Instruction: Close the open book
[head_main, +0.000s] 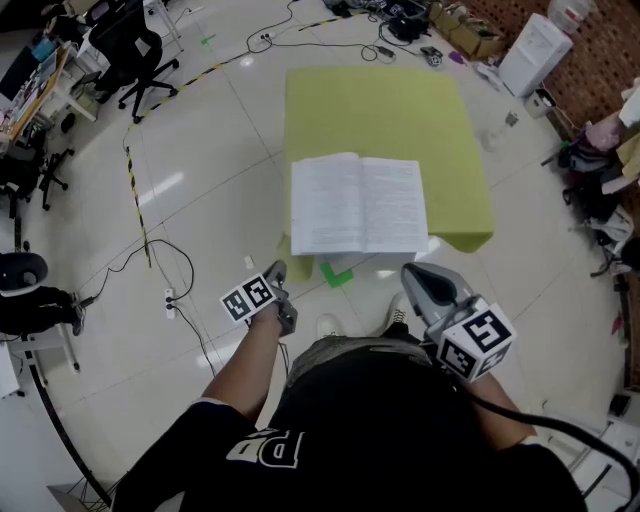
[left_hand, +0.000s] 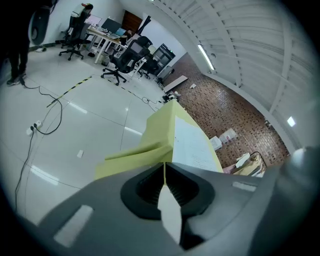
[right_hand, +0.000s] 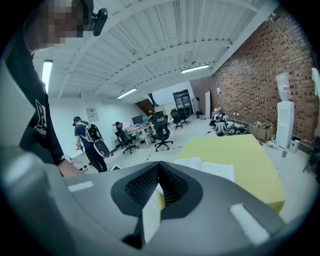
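An open book (head_main: 358, 205) lies flat, white pages up, at the near edge of a yellow-green covered table (head_main: 385, 110). My left gripper (head_main: 279, 268) hangs below the table's near left corner, short of the book, its jaws together with nothing between them. My right gripper (head_main: 412, 271) sits just short of the book's near right corner, also shut and empty. In the left gripper view the left gripper (left_hand: 164, 165) points at the table (left_hand: 160, 127) and the book (left_hand: 192, 145). The right gripper (right_hand: 158, 165) faces the book (right_hand: 210, 167) on the table (right_hand: 240, 155).
Pale tiled floor surrounds the table. A green tape mark (head_main: 336, 273) lies by the table's near edge. Cables and a power strip (head_main: 169, 300) run at the left beside black-yellow tape (head_main: 133, 180). Office chairs (head_main: 140, 55) stand far left, a water dispenser (head_main: 533, 52) far right. A person with a backpack (right_hand: 90, 140) stands far off.
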